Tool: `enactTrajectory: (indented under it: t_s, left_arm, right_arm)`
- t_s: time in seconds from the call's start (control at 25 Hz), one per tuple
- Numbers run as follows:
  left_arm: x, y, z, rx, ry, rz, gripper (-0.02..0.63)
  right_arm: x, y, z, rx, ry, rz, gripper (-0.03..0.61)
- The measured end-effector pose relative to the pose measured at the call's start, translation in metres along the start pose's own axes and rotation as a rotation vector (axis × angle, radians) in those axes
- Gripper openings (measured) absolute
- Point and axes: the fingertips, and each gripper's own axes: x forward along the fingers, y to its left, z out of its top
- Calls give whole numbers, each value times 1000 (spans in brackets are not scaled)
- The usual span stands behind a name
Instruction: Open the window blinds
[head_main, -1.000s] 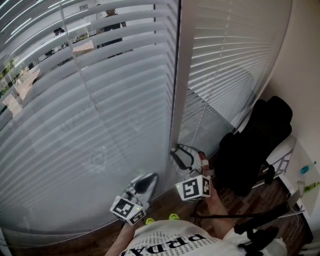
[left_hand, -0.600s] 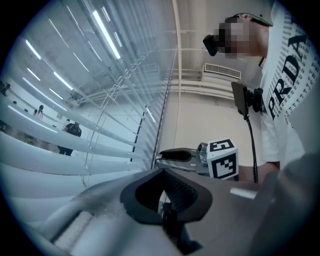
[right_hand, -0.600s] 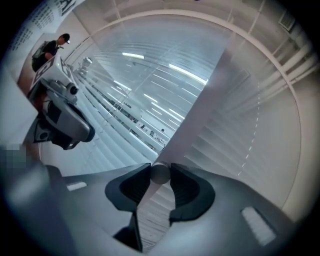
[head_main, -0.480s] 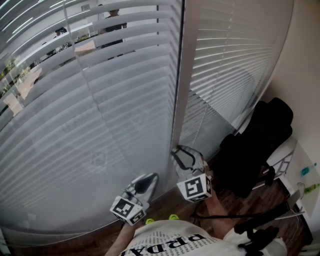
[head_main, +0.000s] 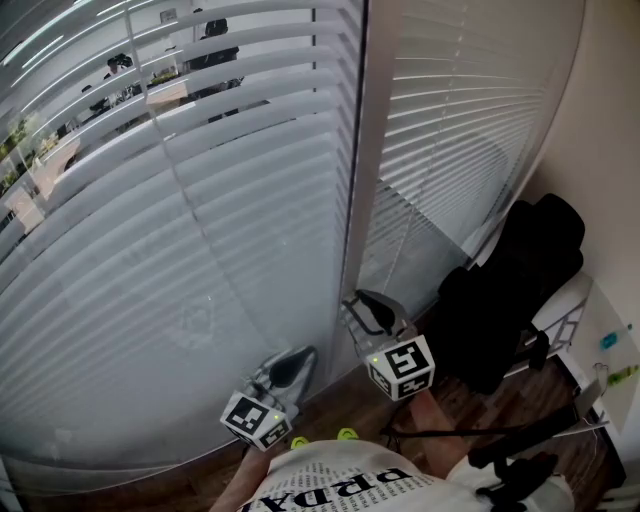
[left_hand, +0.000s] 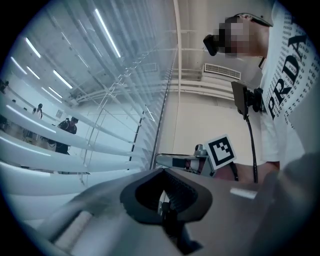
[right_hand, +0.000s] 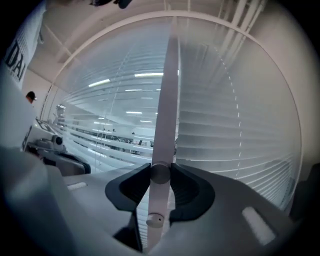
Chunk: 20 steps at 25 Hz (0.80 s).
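Against the window, the blinds (head_main: 200, 230) hang with their upper slats tilted apart. Only the right gripper view shows the white tilt wand (right_hand: 159, 200) pinched upright between the jaws of the right gripper (right_hand: 160, 175), which have just been closing on it. The head view hides that grip. The left gripper (left_hand: 165, 195) sits clenched and empty just beside it. The head view alone shows a black chair (head_main: 510, 290) at the right.

Head view steeply down over the blinds (head_main: 200, 250); both gripper views low, close beside those same blinds.
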Motion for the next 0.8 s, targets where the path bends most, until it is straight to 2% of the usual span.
enactTrajectory:
  t_s: [0.32,0.64,0.8]
  left_arm:
    - [-1,1,-2,6,-4,-15,-8]
    - [0,2,-1,1,-1,-9,-8]
    - [0,2,-3,9,-2,-19,-8]
  right_arm:
    - [0,-4,-1,239,-37,34,133]
    - [1,-7,-2,412,-65,75,133]
    - [1,-7,-2,430,-77,76,135]
